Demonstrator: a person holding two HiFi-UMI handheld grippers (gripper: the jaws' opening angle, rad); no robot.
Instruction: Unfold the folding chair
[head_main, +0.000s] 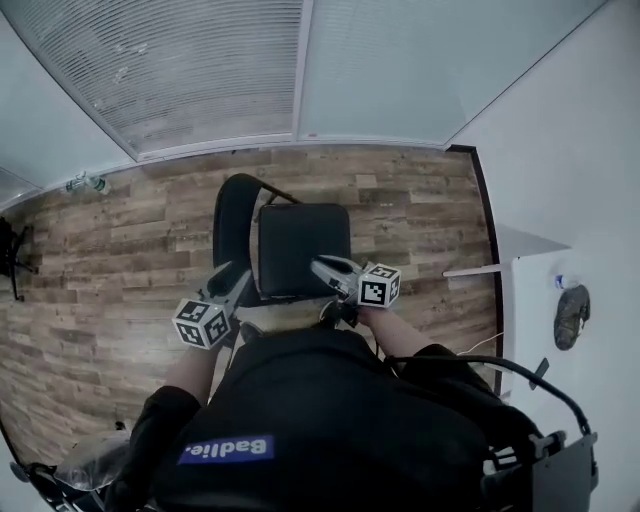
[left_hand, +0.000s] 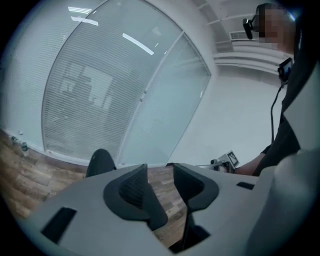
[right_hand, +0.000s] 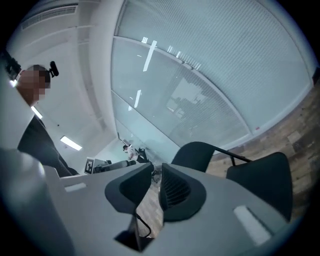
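The black folding chair (head_main: 303, 250) stands opened out on the wood floor, its seat flat and its backrest (head_main: 235, 225) on the far left side. My left gripper (head_main: 238, 275) hovers over the chair's near left edge, jaws wide apart and empty; in the left gripper view (left_hand: 160, 167) only floor shows between them, with the backrest top (left_hand: 100, 162) beyond. My right gripper (head_main: 322, 266) hangs over the seat's near right corner. In the right gripper view (right_hand: 156, 169) its jaws stand close with a narrow empty gap. The chair (right_hand: 265, 177) lies off to the right, untouched.
A frosted glass wall with blinds (head_main: 200, 70) runs behind the chair. A bottle (head_main: 85, 183) lies on the floor at its foot, far left. A white table (head_main: 545, 330) with a dark object (head_main: 571, 316) stands at the right, by the white wall.
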